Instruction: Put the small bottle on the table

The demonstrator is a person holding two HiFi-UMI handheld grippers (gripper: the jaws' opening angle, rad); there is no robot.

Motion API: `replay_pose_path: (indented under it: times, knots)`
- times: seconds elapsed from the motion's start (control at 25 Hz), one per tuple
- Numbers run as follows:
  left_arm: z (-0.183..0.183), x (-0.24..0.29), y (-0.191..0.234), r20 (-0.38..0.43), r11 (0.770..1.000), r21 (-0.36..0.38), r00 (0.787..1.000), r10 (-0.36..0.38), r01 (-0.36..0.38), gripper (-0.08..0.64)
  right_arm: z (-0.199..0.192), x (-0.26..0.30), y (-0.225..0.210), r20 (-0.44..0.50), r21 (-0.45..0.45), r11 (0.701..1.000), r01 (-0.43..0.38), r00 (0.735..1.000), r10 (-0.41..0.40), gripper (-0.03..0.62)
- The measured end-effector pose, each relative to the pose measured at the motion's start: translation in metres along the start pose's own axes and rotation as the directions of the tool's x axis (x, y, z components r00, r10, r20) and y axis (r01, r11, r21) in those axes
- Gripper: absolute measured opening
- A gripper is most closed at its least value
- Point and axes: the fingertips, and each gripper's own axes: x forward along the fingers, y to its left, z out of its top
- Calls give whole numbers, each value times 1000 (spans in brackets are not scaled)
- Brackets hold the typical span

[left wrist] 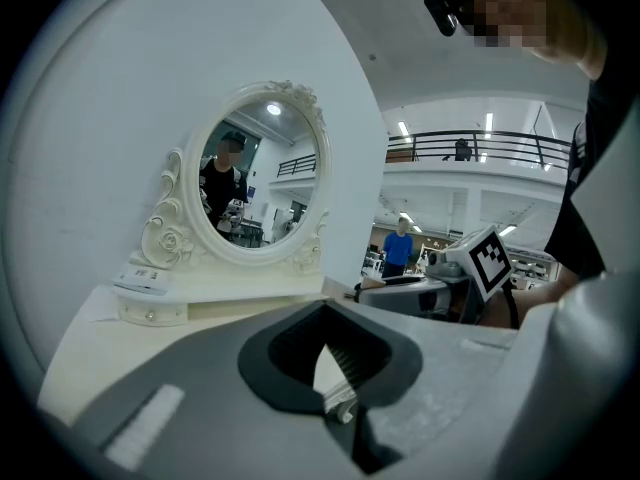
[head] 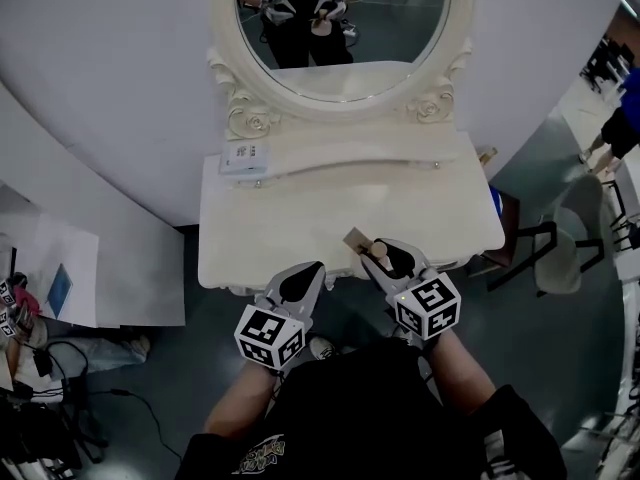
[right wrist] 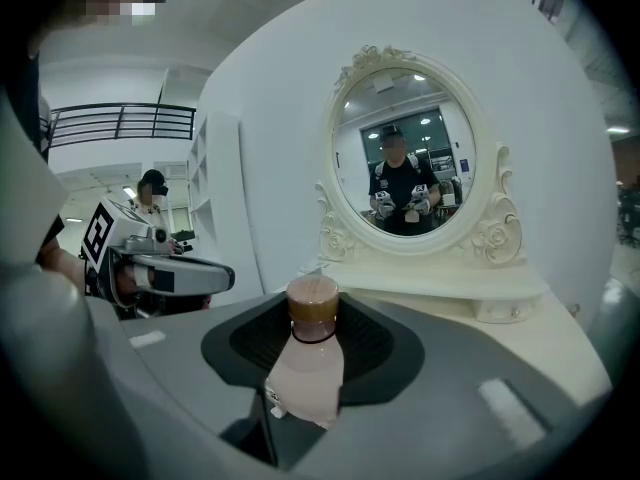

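The small bottle (right wrist: 304, 363) sits between the jaws of my right gripper (head: 373, 252), pinched by its pale pink body, with the brown cap (right wrist: 313, 303) pointing out past the jaws' dark pads. It is upright in the right gripper view and held in the air, not resting on anything. My right gripper hangs over the front edge of the cream surface (head: 260, 233), towards its right side. My left gripper (head: 303, 282) is just beside it at the same edge. Its jaws are drawn almost together with only a thin wedge of gap, and nothing is in them. The oval mirror (head: 345, 28) stands at the back.
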Motion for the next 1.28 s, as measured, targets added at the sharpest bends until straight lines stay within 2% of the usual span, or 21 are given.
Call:
replay_pose_path:
  times: [0.44,0.72,1.0,1.28]
  knots:
    - [-7,-22,7,-19,999,6,999,-34,34,0,-10,14,23,-29,17,1000,13,1000,-13,167]
    - [-9,-28,16,-8,1000,-13,1000,-7,7,0,-9,26,27,-49,7,1000,-7,999,7,169]
    - [-2,-28,34,14,998,-28,998,57,-56,0,-1,48,21,-51,-11,999,-53,997,52,167]
    - [15,-4,40,33,995,-20,995,97,-96,0,19,65,-5,-44,-40,994,-99,994,97,167]
